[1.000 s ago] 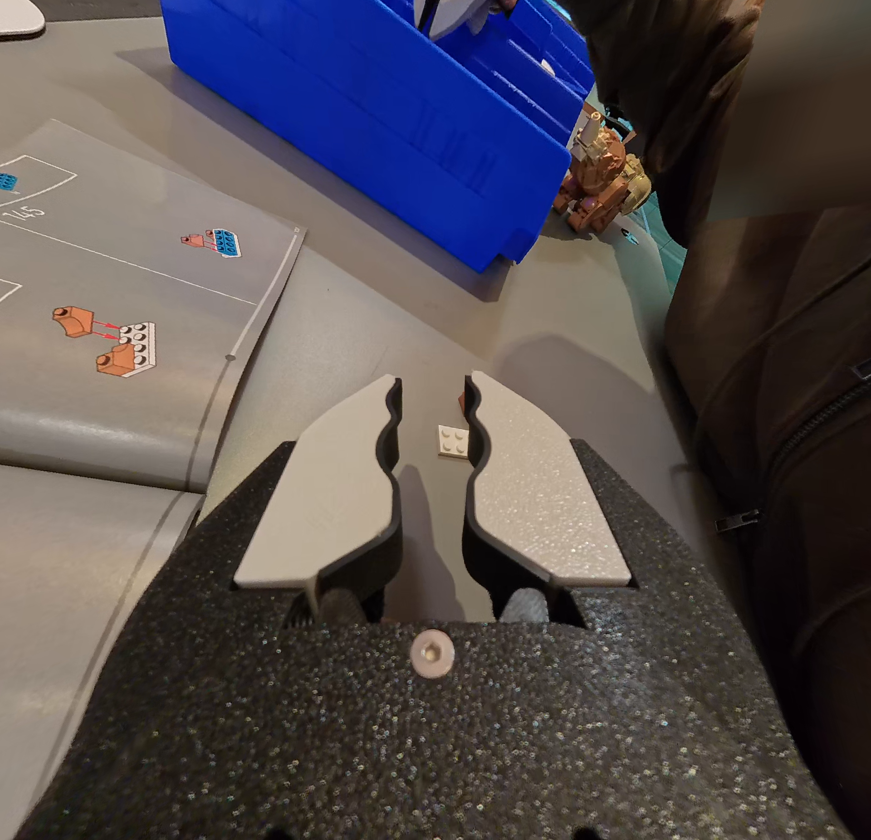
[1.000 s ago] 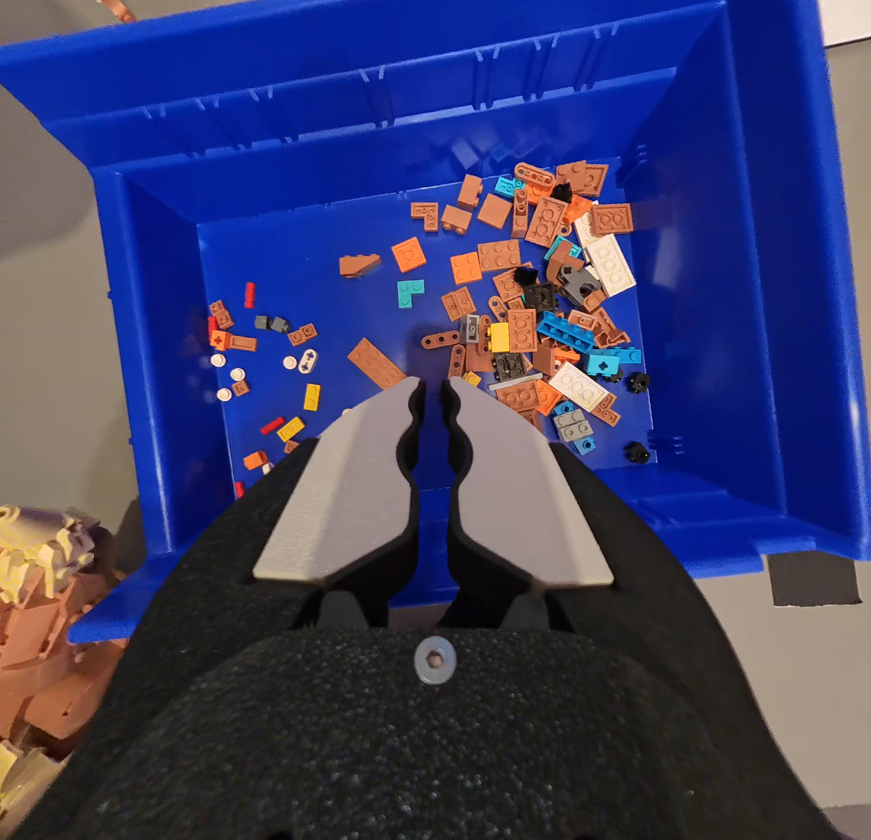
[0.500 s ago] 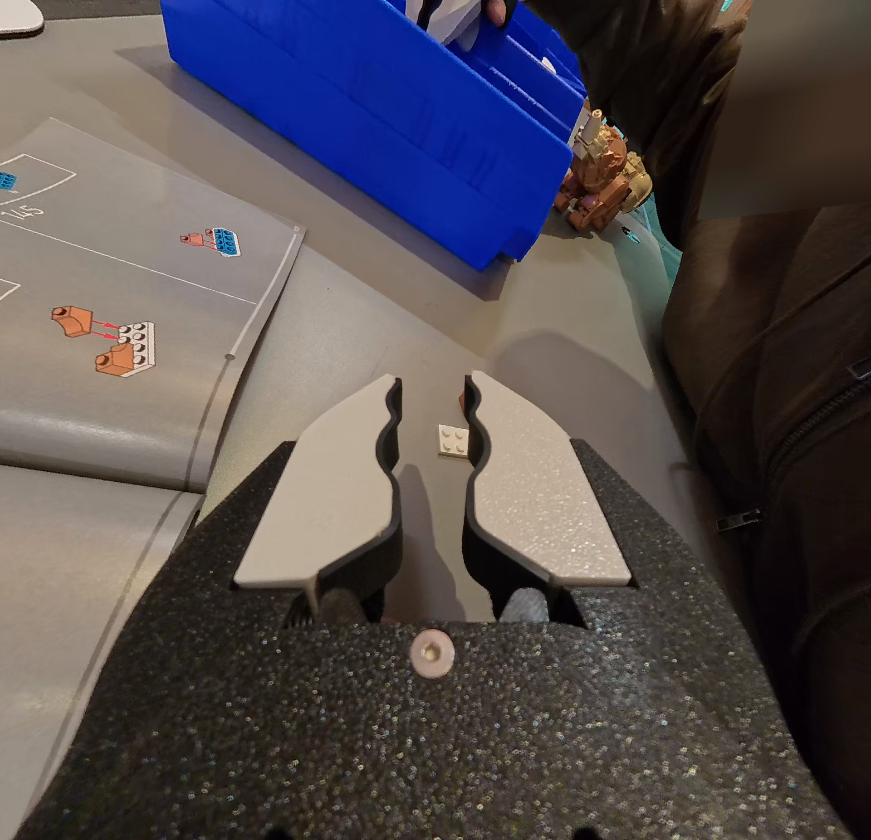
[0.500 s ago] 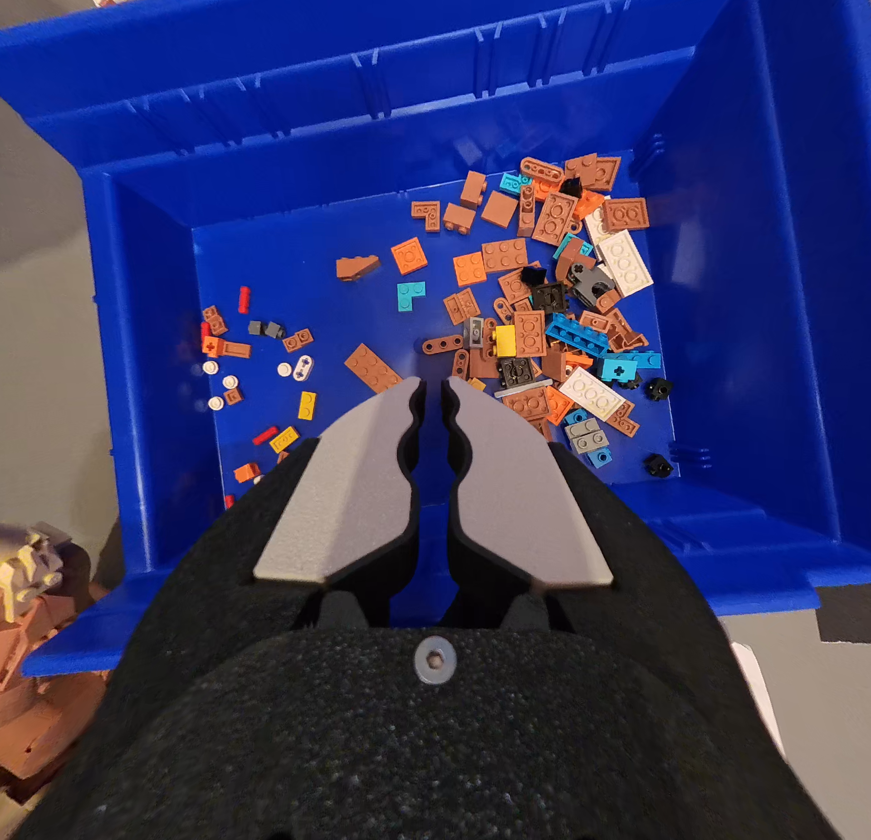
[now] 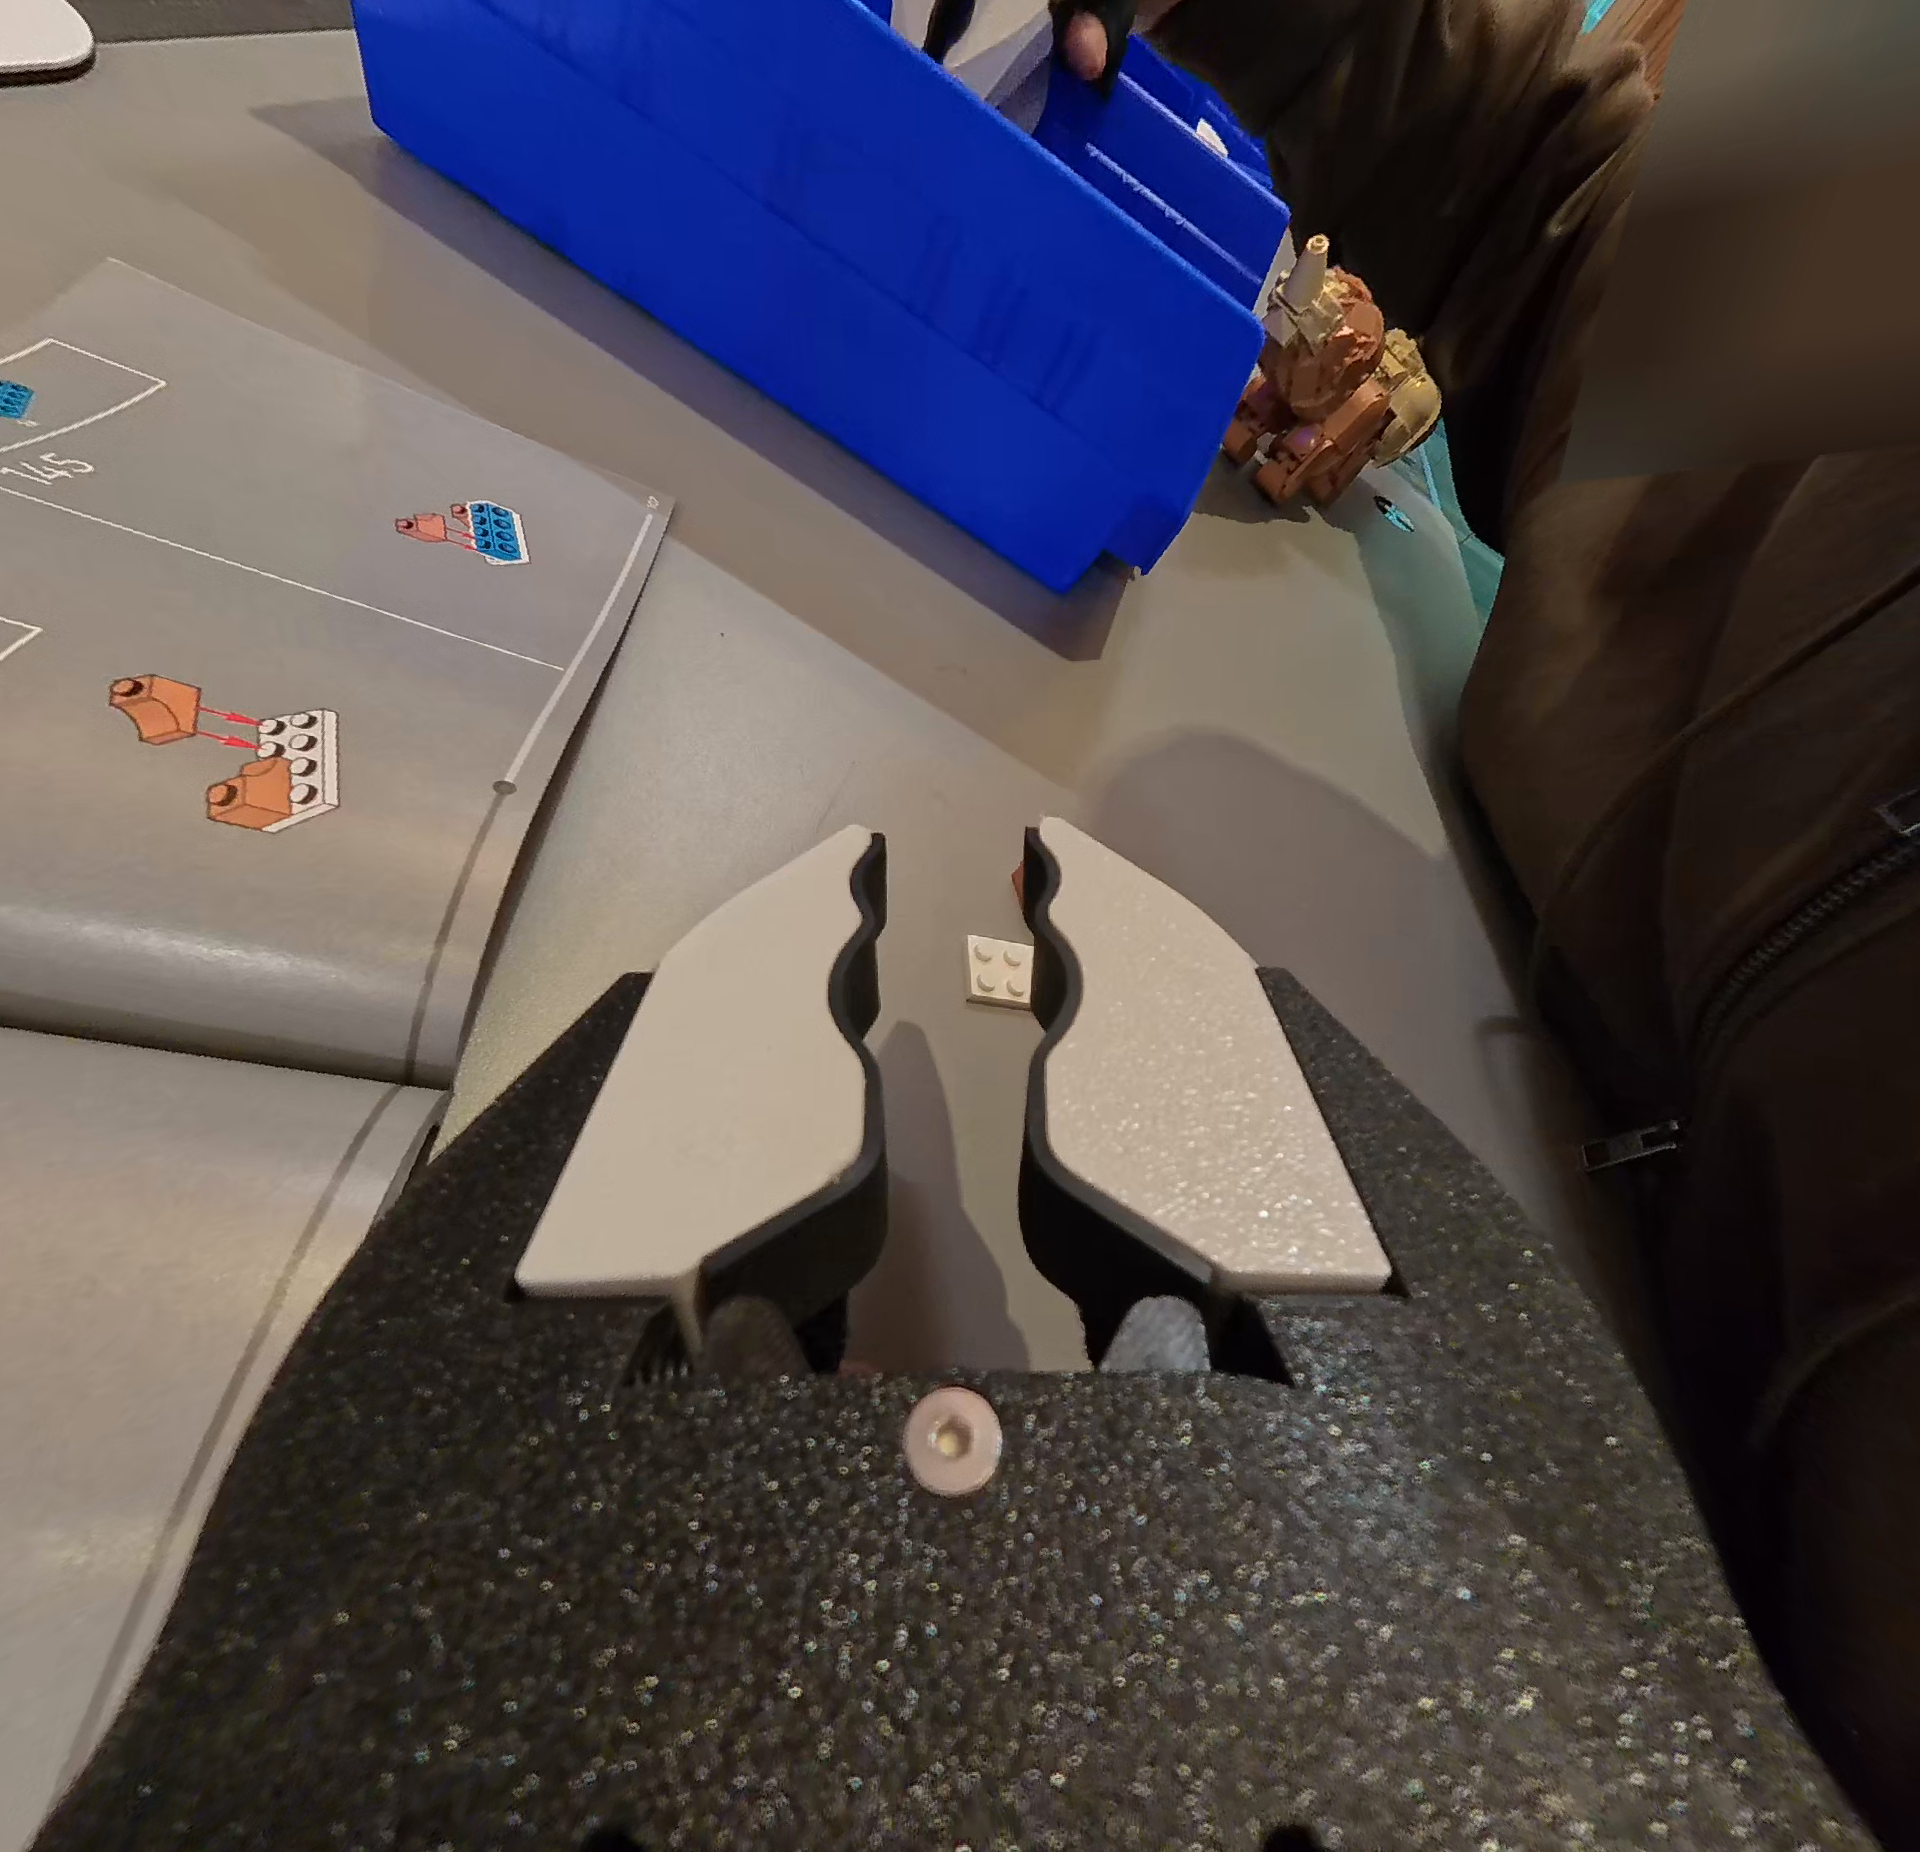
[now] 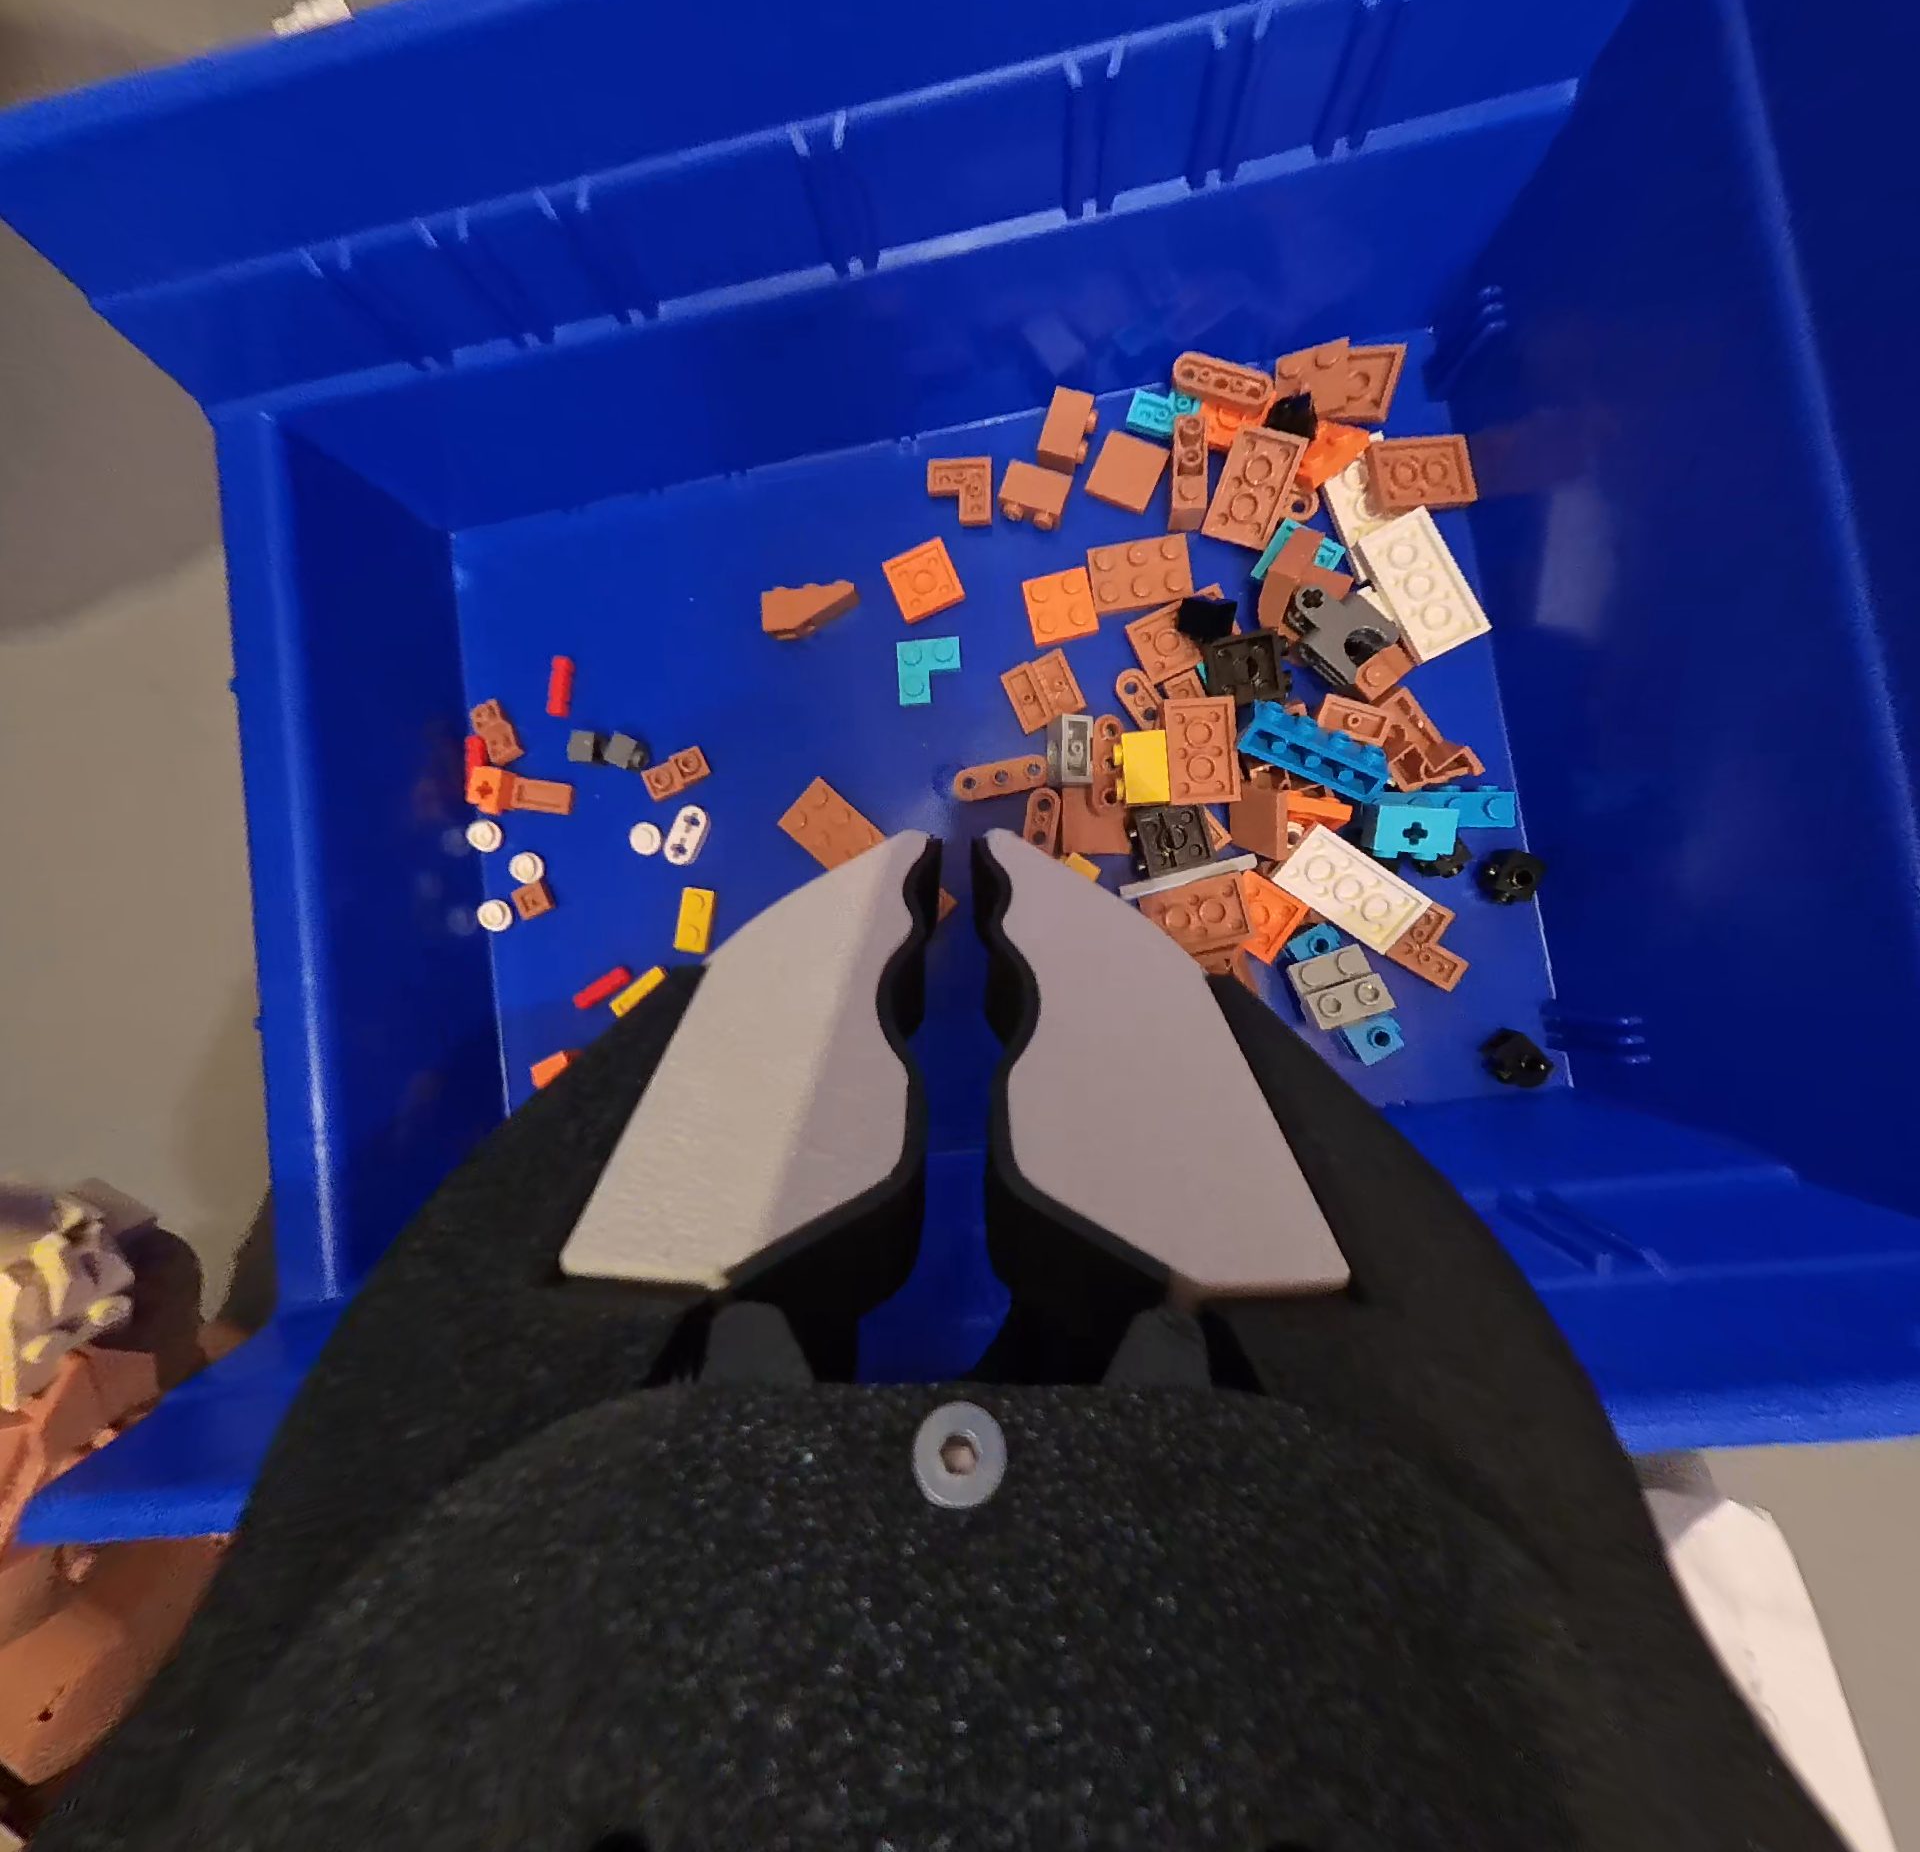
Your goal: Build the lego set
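In your left wrist view, your left gripper [image 5: 954, 838] sits low over the grey table [image 5: 779, 722], its jaws parted by a moderate gap and holding nothing. A small white plate [image 5: 1000, 969] lies flat on the table between the fingers, close against the right one; a brown piece [image 5: 1019, 880] peeks out at that finger's tip. Only this view shows the open instruction booklet [image 5: 260, 680] at 10 o'clock and the blue bin [image 5: 831, 244] from outside at 12 o'clock, with a brown partly built model [image 5: 1325, 400] at 1 o'clock beside the bin's corner. Your dark sleeve and jacket fill the right edge.

In your right wrist view, your right gripper [image 6: 956, 841] points down into the bin [image 6: 623, 296], jaws nearly together with a thin slit, empty. Only here do you see the bin's floor: loose bricks heaped toward 2 o'clock, among them a yellow brick [image 6: 1146, 766] and a teal corner plate [image 6: 925, 668], with small studs scattered at 9 o'clock. The model [image 6: 62, 1387] shows blurred at 8 o'clock.
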The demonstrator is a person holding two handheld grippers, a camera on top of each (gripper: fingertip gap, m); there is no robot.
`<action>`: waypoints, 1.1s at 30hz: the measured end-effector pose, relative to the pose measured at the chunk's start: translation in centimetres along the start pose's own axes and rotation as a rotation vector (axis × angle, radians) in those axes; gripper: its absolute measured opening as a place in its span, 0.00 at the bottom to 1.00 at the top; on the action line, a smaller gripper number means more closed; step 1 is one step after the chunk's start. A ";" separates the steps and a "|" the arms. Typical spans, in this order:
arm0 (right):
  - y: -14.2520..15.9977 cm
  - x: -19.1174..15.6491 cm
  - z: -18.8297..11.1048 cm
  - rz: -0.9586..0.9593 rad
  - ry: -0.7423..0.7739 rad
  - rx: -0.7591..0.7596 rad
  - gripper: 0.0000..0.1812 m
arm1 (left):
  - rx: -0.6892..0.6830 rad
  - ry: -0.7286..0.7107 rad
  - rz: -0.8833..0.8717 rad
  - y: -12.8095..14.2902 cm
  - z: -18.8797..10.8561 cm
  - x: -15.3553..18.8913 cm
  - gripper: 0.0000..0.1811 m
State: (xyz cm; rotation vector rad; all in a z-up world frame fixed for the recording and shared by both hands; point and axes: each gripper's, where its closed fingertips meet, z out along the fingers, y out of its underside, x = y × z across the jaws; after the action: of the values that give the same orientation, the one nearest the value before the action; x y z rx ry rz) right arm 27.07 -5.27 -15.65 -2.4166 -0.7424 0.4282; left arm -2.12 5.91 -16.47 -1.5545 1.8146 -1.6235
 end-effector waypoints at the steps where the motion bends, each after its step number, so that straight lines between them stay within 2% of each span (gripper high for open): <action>1: -0.2 0.0 -0.1 0.011 -0.010 0.020 0.03 | 0.000 0.000 0.000 0.0 0.0 0.0 0.14; 6: -0.7 -0.1 -0.4 0.056 -0.040 0.078 0.01 | -0.001 0.000 -0.001 0.0 0.0 0.0 0.14; 33: -0.3 0.5 -0.1 0.057 0.017 0.039 0.01 | -0.005 0.001 -0.002 0.0 0.1 0.0 0.14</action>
State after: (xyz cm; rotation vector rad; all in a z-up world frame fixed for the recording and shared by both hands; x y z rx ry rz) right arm 27.39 -4.81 -15.50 -2.4067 -0.6537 0.4401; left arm -2.10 5.88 -16.53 -1.5579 1.8198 -1.6220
